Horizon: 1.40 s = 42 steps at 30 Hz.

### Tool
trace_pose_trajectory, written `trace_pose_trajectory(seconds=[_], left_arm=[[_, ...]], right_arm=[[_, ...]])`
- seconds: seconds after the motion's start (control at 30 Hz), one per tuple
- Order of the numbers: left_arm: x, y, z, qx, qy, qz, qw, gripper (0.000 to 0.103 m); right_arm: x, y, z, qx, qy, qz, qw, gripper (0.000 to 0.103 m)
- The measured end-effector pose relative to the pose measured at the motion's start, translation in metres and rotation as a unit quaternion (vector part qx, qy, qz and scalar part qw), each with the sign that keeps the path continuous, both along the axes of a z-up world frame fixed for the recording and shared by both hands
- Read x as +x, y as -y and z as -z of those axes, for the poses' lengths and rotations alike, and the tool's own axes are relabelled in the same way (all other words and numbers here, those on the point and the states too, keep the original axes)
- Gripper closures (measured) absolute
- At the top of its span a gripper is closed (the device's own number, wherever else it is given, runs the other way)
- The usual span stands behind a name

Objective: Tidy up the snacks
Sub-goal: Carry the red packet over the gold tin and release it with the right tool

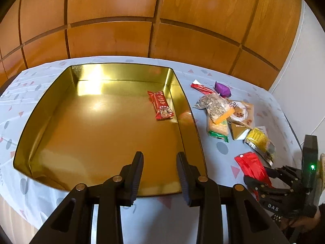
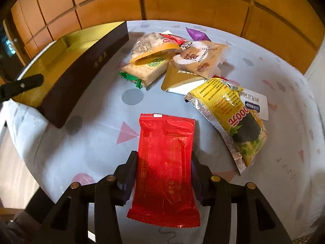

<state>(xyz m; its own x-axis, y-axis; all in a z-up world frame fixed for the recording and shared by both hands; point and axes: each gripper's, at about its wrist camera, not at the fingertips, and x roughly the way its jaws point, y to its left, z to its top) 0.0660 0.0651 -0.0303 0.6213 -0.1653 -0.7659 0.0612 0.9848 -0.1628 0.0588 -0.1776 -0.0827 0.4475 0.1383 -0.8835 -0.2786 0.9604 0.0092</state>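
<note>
One snack so far lies in the gold tin: a red patterned bar near its right wall. We hold a flat red packet in the right hand-held gripper, fingers clamped on its long edges, just above the worktop and short of the tin's dark outer wall. Our left hand-held gripper hovers over the tin's near edge, released and carrying nothing.

Other snacks wait in a loose pile to the right of the tin: a yellow pouch, a green-ended cracker pack, a tan round-label packet, a gold triangular pack, a purple wrapper.

For this step, we judge it best to lift the packet clear of the tin wall before crossing, keep it level so the slick film does not slide between the fingers, then lower it beside the bar and let go close to the floor. The left side should stay out of the path.
</note>
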Motion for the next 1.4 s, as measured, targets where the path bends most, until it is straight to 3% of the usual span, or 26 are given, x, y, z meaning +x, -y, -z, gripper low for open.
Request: trace_pose_trajectory(seconds=[0.1, 0.2, 0.3, 0.43, 0.53, 0.77, 0.9, 1.07, 1.3, 1.4], left_arm=[[-0.006, -0.006, -0.001, 0.003, 0.0, -0.009, 1.0, 0.069], [-0.01, -0.015, -0.002, 0.001, 0.005, -0.027, 0.9996, 0.069], [-0.012, -0.031, -0.004, 0.001, 0.008, -0.051, 0.9987, 0.069], [-0.014, -0.047, -0.003, 0.005, 0.01, -0.069, 0.9976, 0.069], [-0.016, -0.057, -0.003, -0.001, 0.012, -0.079, 0.9968, 0.069], [-0.018, -0.071, -0.009, 0.0, 0.026, -0.098, 0.9949, 0.069], [-0.016, -0.076, -0.007, -0.008, 0.022, -0.106, 0.9941, 0.069], [-0.015, -0.077, -0.005, -0.009, 0.02, -0.107, 0.9941, 0.069], [-0.017, -0.063, -0.002, -0.01, 0.019, -0.075, 0.9969, 0.069], [-0.019, -0.053, -0.005, -0.011, 0.025, -0.054, 0.9981, 0.069]], right_arm=[[0.0, -0.001, 0.0, -0.005, 0.0, 0.004, 1.0, 0.053], [-0.004, -0.003, 0.0, -0.012, 0.006, 0.006, 1.0, 0.062], [-0.011, -0.008, -0.004, -0.011, 0.003, 0.002, 1.0, 0.065], [-0.009, -0.011, -0.027, 0.058, -0.005, 0.01, 0.998, 0.065], [0.001, -0.023, -0.051, 0.138, -0.016, 0.002, 0.99, 0.065], [0.032, -0.076, -0.082, 0.21, -0.025, -0.015, 0.977, 0.065], [0.05, -0.106, -0.085, 0.221, -0.021, -0.012, 0.975, 0.064], [0.076, -0.127, -0.063, 0.223, -0.048, 0.015, 0.974, 0.06], [0.063, -0.104, -0.065, 0.228, -0.029, 0.024, 0.973, 0.059], [0.053, -0.083, -0.072, 0.215, -0.006, 0.033, 0.976, 0.054]])
